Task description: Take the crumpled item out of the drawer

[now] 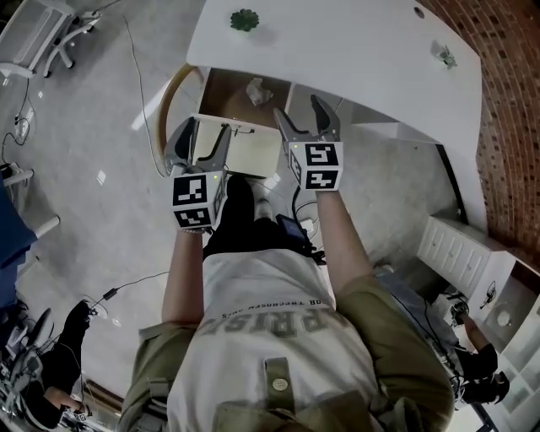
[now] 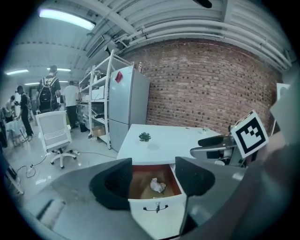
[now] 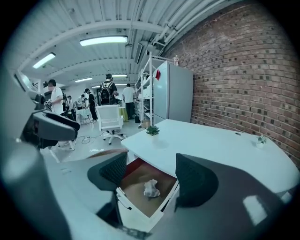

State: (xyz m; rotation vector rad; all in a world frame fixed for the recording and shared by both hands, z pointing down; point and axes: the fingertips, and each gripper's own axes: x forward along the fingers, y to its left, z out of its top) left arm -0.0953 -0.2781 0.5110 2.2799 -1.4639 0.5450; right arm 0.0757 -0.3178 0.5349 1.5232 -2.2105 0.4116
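Under the white desk (image 1: 354,51) a drawer (image 1: 241,150) stands pulled out, its brown inside showing. A crumpled white paper ball (image 1: 256,90) lies in it, also seen in the left gripper view (image 2: 157,185) and the right gripper view (image 3: 151,188). My left gripper (image 1: 205,128) hovers open over the drawer's white front (image 2: 157,211), short of the ball. My right gripper (image 1: 297,108) is open too, held above the drawer's right side (image 3: 140,218), with the ball below and beyond its jaws. Neither holds anything.
A small green plant (image 1: 244,19) and a tiny sprig (image 1: 445,56) sit on the desk. A curved wooden chair back (image 1: 171,94) stands left of the drawer. A white drawer unit (image 1: 460,249) is at the right. A white office chair (image 2: 54,136) and people stand farther off.
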